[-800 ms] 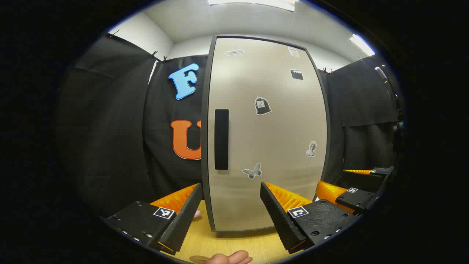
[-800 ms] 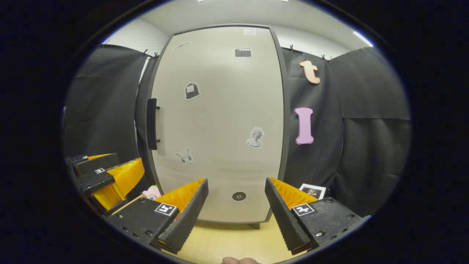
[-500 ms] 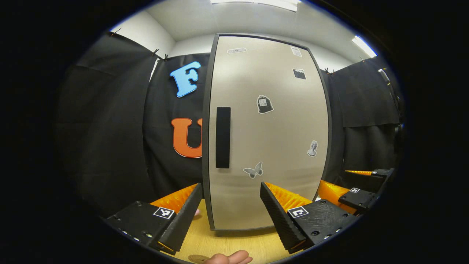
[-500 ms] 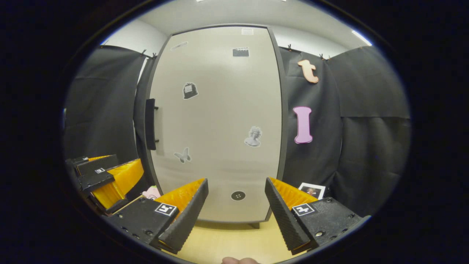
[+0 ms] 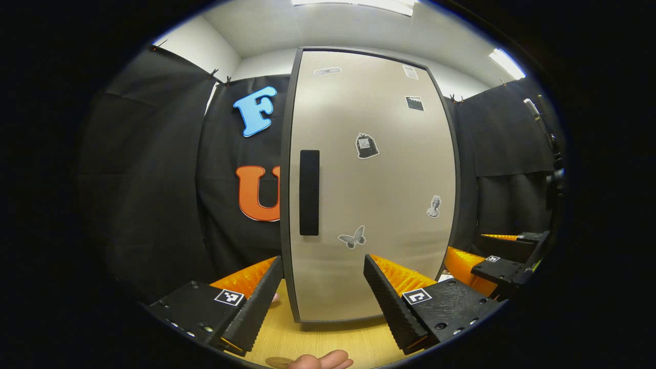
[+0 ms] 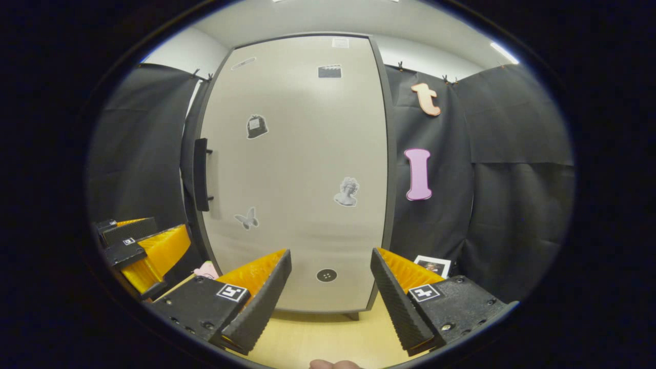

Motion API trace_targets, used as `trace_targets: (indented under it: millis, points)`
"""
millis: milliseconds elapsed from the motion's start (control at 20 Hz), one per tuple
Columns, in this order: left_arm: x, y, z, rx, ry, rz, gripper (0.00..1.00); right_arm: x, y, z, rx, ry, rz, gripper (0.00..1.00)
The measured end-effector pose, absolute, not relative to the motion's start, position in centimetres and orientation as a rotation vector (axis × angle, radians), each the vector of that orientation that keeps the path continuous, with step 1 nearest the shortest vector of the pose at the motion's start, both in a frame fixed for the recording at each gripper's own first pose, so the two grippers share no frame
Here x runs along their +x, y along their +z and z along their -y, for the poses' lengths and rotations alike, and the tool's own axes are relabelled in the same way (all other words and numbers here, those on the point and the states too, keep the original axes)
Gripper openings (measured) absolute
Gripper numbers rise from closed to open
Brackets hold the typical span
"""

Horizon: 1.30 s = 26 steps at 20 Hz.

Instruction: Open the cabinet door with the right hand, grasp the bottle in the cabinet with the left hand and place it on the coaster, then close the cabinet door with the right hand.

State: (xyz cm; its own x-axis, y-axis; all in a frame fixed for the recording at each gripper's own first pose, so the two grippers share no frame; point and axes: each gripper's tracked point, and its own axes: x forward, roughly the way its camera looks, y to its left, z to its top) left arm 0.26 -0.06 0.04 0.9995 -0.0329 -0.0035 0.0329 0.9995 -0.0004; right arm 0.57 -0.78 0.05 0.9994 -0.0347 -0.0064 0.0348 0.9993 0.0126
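In front of closed cabinet door point(image 6: 292, 169): right tool point(image 6: 330, 302) shifted slightly rightward, both tools spread.

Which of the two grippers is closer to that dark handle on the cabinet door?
Probably the left gripper: the handle sits almost straight ahead, above its fingers. From the right gripper the handle lies off to the left, on the door's far edge.
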Motion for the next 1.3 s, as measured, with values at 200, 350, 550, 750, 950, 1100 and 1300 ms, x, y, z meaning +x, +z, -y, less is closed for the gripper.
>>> trace_targets:
  millis: [200, 350, 550, 750, 950, 1100, 1300]
  points:
    - [1.1, 0.4, 0.0, -0.015, -0.026, 0.049, 0.96, 0.2, -0.6, -0.1, -0.017, 0.002, -0.010, 0.99]
    - [1.4, -0.2, 0.1, 0.005, 0.018, 0.043, 0.96, 0.5, -0.8, -1.3, -0.049, 0.071, -0.006, 1.00]
    - [1.2, 1.2, 1.8, 0.029, 0.025, 0.074, 0.95, 1.4, 0.6, -0.5, -0.062, 0.109, 0.030, 0.99]
    - [0.5, 0.8, 2.8, -0.007, 0.040, 0.029, 0.95, 2.5, 1.8, 0.5, -0.031, 0.128, 0.049, 0.99]
    - [-1.9, 0.8, 2.4, 0.022, 0.022, 0.030, 0.95, 4.3, 3.7, -0.8, -0.048, 0.165, 0.077, 0.99]
    - [-4.6, -0.3, 1.5, 0.036, 0.008, 0.004, 0.96, 5.5, 5.9, -4.3, -0.089, 0.217, 0.132, 0.99]
    - [-8.1, -1.8, -0.8, 0.046, 0.033, -0.009, 0.96, 7.2, 8.3, -12.2, -0.142, 0.348, 0.190, 0.99]
